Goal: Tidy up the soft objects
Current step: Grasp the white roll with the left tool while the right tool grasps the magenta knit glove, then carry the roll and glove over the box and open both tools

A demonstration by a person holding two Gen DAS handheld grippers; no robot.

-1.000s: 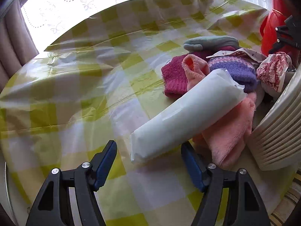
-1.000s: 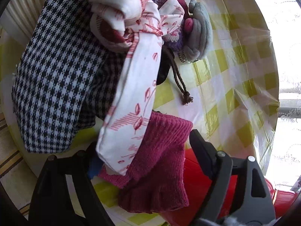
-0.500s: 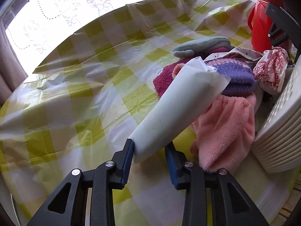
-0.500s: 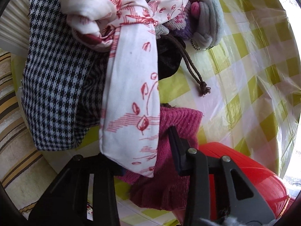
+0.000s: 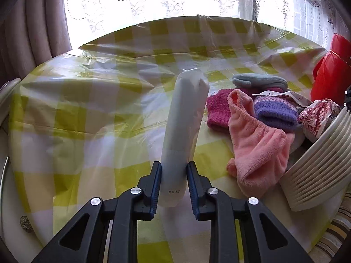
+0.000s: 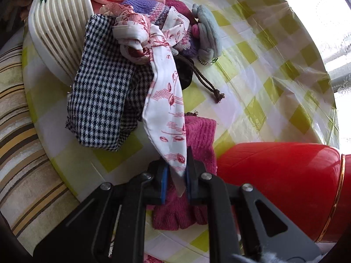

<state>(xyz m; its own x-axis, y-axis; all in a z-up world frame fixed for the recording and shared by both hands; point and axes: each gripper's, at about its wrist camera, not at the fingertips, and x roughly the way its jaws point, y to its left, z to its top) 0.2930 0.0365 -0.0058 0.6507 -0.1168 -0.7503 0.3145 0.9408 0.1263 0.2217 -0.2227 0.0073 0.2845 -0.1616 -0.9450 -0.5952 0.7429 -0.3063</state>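
My left gripper (image 5: 173,175) is shut on a long white soft packet (image 5: 184,118) and holds it lifted, pointing away over the table. To its right lies a pile: a pink fleece cloth (image 5: 256,140), a purple knit piece (image 5: 274,111), a magenta knit piece (image 5: 218,109) and a grey-blue glove (image 5: 258,81). My right gripper (image 6: 177,175) is shut on the end of a white scarf with red leaf print (image 6: 169,92). The scarf runs up into the same pile, over a black-and-white houndstooth cloth (image 6: 101,92). A magenta knit glove (image 6: 197,142) lies under the right gripper.
A white slatted basket (image 5: 318,164) stands at the right, also in the right wrist view (image 6: 59,28). A red jug (image 6: 280,184) stands right beside my right gripper. The round table (image 5: 87,109) has a yellow-checked plastic cover. A brown drawstring (image 6: 208,85) trails from the pile.
My left gripper closed on the white packet and lifted it off the pile, swinging it left. My right gripper closed on the end of the scarf and drew back.
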